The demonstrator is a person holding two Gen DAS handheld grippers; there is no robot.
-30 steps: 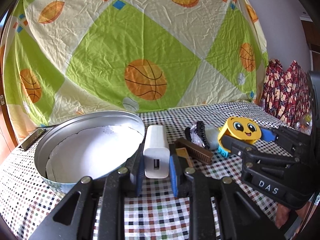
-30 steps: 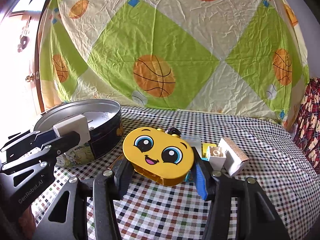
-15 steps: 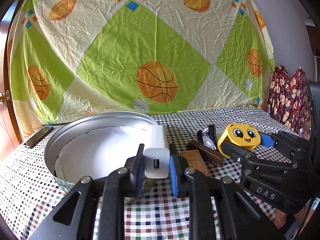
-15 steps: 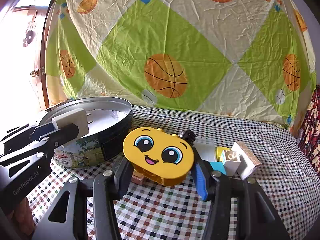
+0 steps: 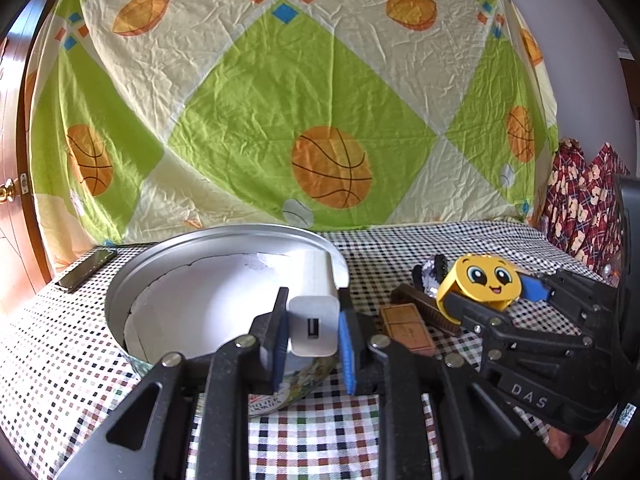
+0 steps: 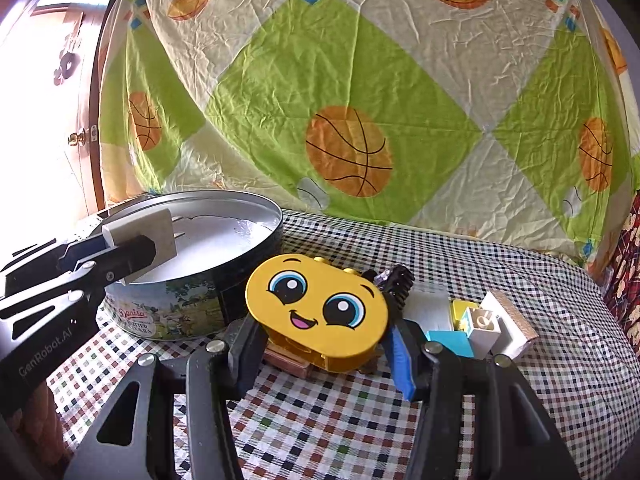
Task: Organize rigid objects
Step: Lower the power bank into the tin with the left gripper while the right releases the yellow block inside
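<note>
My left gripper is shut on a white USB charger, which hangs over the near rim of a round metal cookie tin lined with white paper. In the right wrist view the charger juts from the left gripper with its prongs above the tin. My right gripper is shut on a yellow oval box with a smiling face, held just right of the tin above the checked tablecloth. The left wrist view shows that box at the right.
A brown wooden block, a dark brush and a black comb-like piece lie right of the tin. Several toy blocks sit further right. A phone lies back left. A basketball-print sheet hangs behind, patterned cloth at right.
Both grippers have drifted left with their loads. The charger, earlier beside the tin's right edge, now hangs over its rim. The yellow box is nearer the tin.
</note>
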